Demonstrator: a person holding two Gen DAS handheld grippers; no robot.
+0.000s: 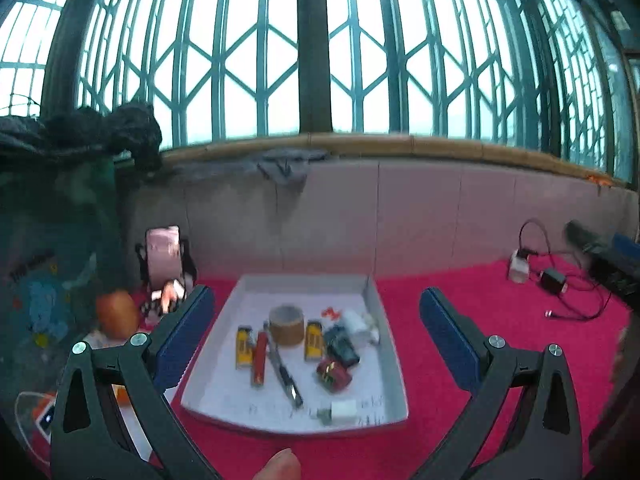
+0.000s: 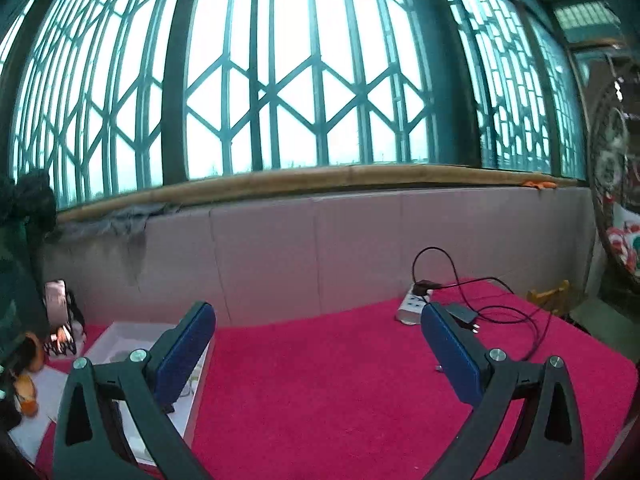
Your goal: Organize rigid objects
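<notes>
Red carpet-like cloth (image 1: 460, 420) is covering the worktop. Low in the centre of the left wrist view, a white tray (image 1: 394, 368) is holding a cardboard tape roll (image 1: 286, 325), two yellow boxes (image 1: 244, 346), a red tube (image 1: 260, 358), a knife (image 1: 285, 376) and a red block (image 1: 334, 374). The left gripper (image 1: 316, 322) is hovering with its fingers spread, gripping nothing. The right gripper (image 2: 318, 338) is likewise spreading empty fingers over bare cloth, the tray at that frame's lower left.
</notes>
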